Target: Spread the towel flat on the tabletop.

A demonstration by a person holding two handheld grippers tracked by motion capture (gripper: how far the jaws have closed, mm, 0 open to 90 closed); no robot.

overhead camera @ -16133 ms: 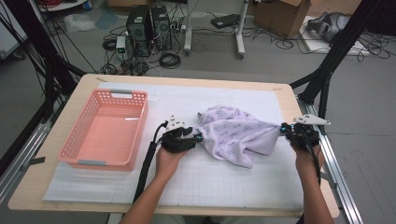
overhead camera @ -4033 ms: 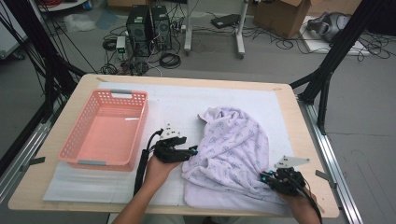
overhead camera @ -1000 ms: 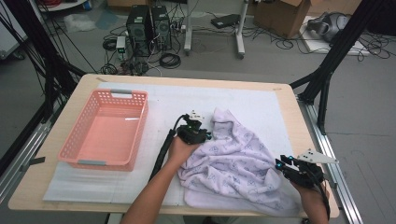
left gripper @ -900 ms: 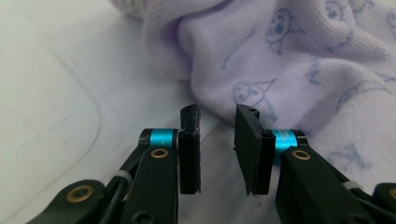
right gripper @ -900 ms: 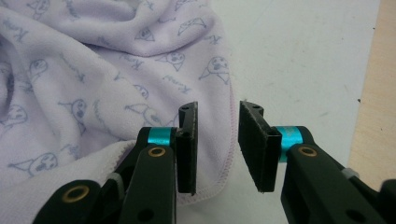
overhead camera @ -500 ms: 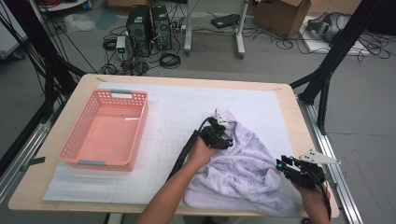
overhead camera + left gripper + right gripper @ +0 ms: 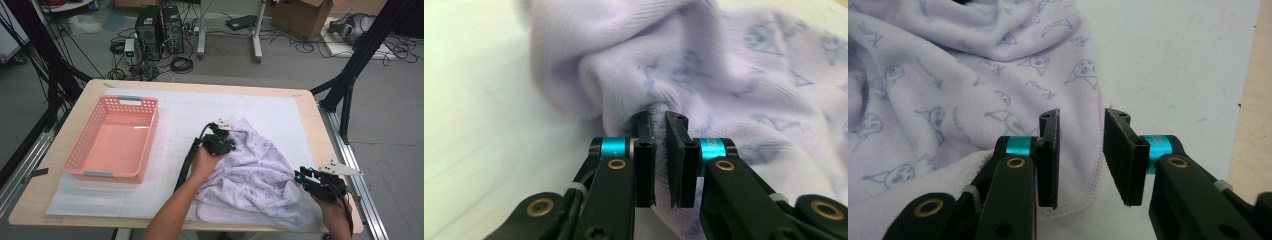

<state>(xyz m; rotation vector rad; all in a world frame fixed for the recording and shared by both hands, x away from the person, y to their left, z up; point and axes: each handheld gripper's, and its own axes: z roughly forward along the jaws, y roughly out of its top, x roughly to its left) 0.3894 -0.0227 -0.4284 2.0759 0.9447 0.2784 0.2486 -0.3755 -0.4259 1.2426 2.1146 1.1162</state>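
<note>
a workshop floor strewn with cables, computer towers and a cardboard box lies beyond a wooden table point(image 7: 320, 125) covered by a white mat point(image 7: 175, 110). on the mat, at about nine o'clock from the centre, stands an empty pink basket point(image 7: 87, 150). a lilac printed towel point(image 7: 260, 175) lies crumpled across the four to five o'clock part of the mat, reaching from the middle of the table to its near edge.

the left claw point(image 7: 223, 145) sits at the towel's far left corner, near the table's centre, with the person's forearm coming up from six o'clock. in the left gripper view the left claw point(image 7: 659, 150) has just been closing, and its jaws are clenched on a bunched fold of the towel point(image 7: 704, 75), with cloth pinched at the tips.

the right claw point(image 7: 303, 176) rests at the towel's right edge, near four o'clock, close to the table's right side. in the right gripper view the right claw point(image 7: 1080, 150) is released, its jaws standing apart with the towel's stitched hem point(image 7: 1095, 165) lying between them, the pads not pressing it.
</note>
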